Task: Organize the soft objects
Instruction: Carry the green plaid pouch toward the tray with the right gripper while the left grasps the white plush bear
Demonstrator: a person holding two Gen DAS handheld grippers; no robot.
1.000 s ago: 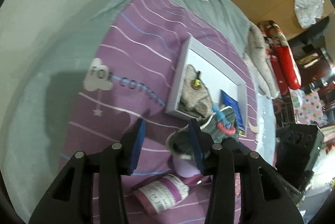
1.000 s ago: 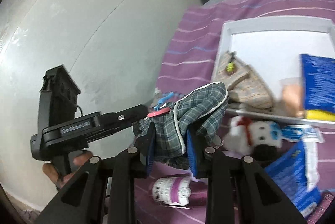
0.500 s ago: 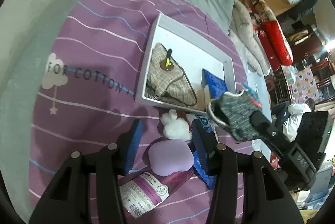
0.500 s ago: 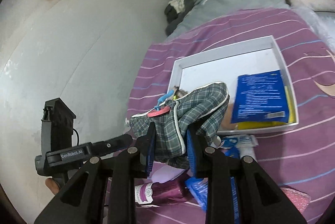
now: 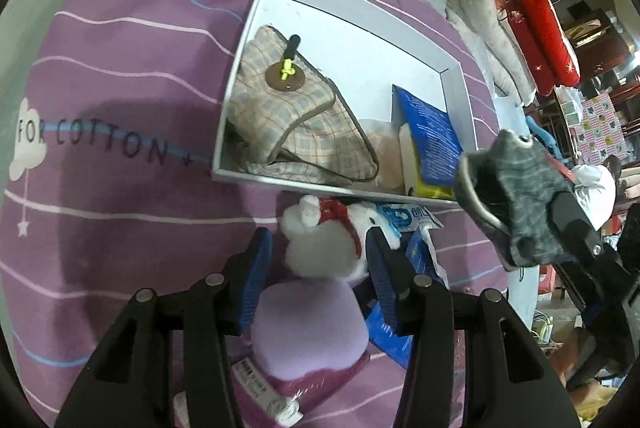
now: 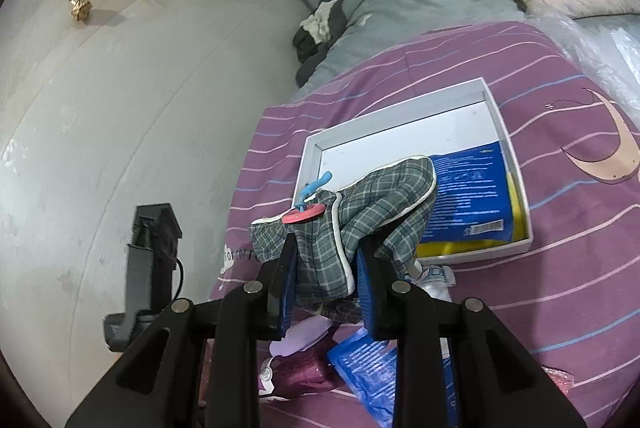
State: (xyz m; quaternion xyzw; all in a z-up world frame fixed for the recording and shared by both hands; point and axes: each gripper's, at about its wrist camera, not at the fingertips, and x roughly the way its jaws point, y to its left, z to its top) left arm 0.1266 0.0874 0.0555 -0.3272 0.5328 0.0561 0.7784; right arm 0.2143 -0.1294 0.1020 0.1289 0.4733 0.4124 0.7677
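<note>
- Grey plaid slipper (image 6: 352, 224) clenched in right gripper (image 6: 326, 282), above tray (image 5: 454, 92) edge: carry over bare tray floor, then release.
- Left gripper (image 5: 316, 274) unclenched, straddling white plush toy (image 5: 324, 244) below tray: centre, then close.

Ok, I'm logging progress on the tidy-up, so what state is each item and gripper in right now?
Left gripper: open, jaws either side of the white plush toy, not pressing it.
Right gripper: shut on the green plaid mitt, held above the bed.
White box: open, partly filled.
Beige plaid mitt: lying in the box.
Blue packet: in the box, leaning at its right end.
Purple pad: on the bedspread, outside the box.
</note>
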